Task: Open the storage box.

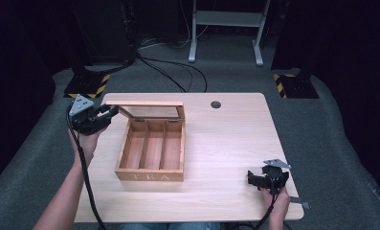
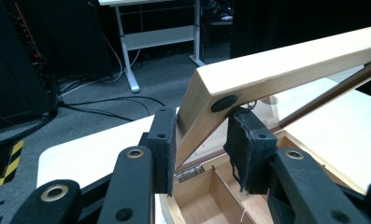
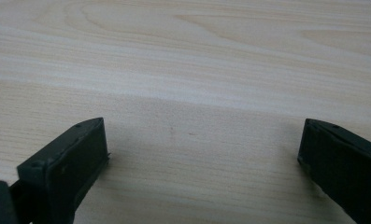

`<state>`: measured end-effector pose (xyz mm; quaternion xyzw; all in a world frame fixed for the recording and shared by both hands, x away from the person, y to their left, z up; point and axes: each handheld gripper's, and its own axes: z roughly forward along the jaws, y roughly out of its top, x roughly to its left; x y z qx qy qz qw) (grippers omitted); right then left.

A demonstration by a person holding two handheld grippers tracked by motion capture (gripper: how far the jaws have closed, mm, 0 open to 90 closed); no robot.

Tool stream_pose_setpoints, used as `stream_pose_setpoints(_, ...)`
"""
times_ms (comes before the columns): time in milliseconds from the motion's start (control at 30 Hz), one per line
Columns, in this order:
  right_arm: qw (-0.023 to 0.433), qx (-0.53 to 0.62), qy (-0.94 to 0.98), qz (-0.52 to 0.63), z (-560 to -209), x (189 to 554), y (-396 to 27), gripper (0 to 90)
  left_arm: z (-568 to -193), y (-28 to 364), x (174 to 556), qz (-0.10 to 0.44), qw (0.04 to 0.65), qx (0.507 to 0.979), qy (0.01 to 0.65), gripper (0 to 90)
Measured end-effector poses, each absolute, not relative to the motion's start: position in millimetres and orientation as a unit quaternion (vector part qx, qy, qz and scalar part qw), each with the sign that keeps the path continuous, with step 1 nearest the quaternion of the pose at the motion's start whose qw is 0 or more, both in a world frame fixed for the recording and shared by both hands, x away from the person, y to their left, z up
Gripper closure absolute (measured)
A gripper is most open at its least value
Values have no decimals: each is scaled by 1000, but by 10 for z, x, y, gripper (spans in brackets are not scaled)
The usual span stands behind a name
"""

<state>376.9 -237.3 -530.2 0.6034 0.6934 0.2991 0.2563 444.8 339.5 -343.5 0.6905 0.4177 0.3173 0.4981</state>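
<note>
A wooden tea box [image 1: 149, 176] with three empty compartments stands left of the table's middle. Its glass-paned lid [image 1: 147, 103] is raised and tilted back. My left gripper [image 1: 112, 111] reaches in from the left and is shut on the lid's left corner. In the left gripper view the lid [image 2: 276, 70] slants up to the right, and the left gripper [image 2: 204, 126] has a pad pressed on each side of its frame. My right gripper [image 1: 252, 177] rests near the front right corner. In the right gripper view the right gripper [image 3: 204, 144] is open, with bare tabletop between its jaws.
The light wooden table [image 1: 226, 143] has a round cable hole [image 1: 216, 104] near its far edge. A white desk frame [image 1: 226, 28] and cables [image 1: 178, 72] lie on the grey floor behind. Black stands with yellow-striped bases [image 1: 87, 84] flank the table's far corners.
</note>
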Motion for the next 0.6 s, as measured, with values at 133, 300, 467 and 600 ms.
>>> stream_pose_setpoints(133, 256, 604, 694, 299, -5302, 3768, -2372, 10, -3423, 3397, 4463, 316, 497, 692, 418, 629)
stream_pose_setpoints(300, 256, 603, 694, 299, -5302, 3770, -2374, 10, -3421, 3396, 4469, 316, 497, 691, 419, 629)
stream_pose_setpoints(467, 256, 603, 694, 298, -5302, 3768, -2373, 10, -3420, 3399, 4467, 316, 497, 692, 418, 630)
stream_pose_setpoints(600, 256, 604, 693, 299, -5302, 3769, -2373, 10, -3420, 3398, 4467, 316, 497, 692, 417, 630)
